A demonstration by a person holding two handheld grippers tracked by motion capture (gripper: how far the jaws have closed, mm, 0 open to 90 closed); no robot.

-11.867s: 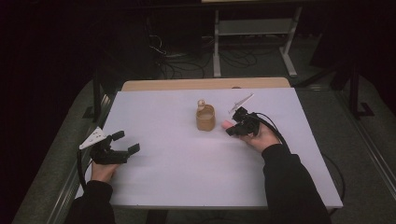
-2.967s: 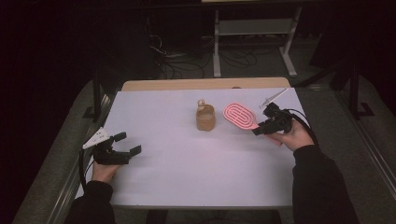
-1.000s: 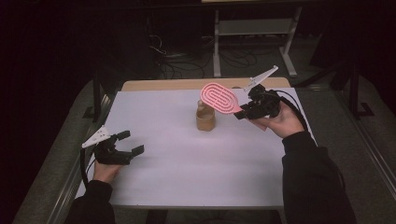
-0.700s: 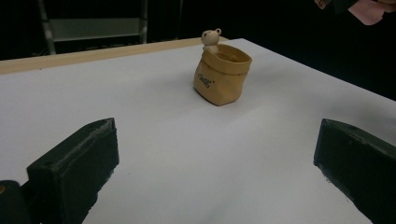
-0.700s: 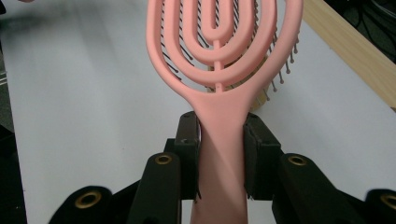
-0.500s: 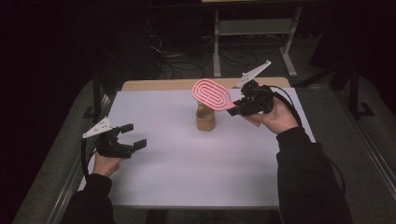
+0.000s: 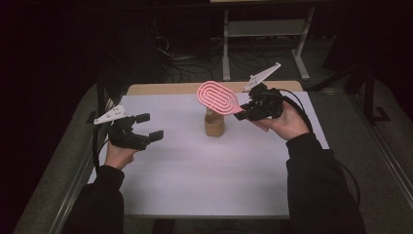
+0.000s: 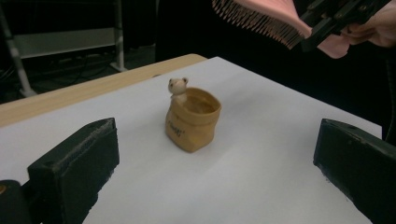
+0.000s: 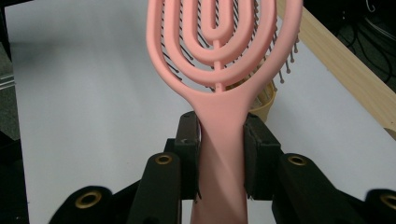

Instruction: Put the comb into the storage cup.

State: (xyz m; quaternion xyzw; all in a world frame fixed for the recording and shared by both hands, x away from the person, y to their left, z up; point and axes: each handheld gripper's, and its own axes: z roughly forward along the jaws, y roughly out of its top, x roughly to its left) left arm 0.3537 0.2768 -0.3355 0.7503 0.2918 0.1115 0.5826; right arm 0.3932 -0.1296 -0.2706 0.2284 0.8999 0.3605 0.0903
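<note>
A pink vented hairbrush (image 7: 217, 96) hangs in the air over the table's middle, its handle clamped in my right gripper (image 7: 247, 111). In the right gripper view the two black pads press the pink hairbrush handle (image 9: 219, 140) from both sides, bristles facing down. Just below the brush head stands a small tan bag-shaped holder (image 7: 214, 125) with a little bear head (image 8: 177, 87) on its rim. My left gripper (image 7: 146, 127) is raised above the table's left side, open, with nothing between its pads (image 8: 74, 163), and it points at the tan holder (image 8: 192, 120).
The white tabletop (image 7: 204, 175) has a wooden strip (image 7: 165, 89) along its far edge. Behind the table stand a metal frame (image 7: 263, 29) and loose cables (image 7: 180, 56) on the dark floor.
My right gripper has carried the brush left, so its head now hangs over the holder. My left gripper has risen and shifted inward.
</note>
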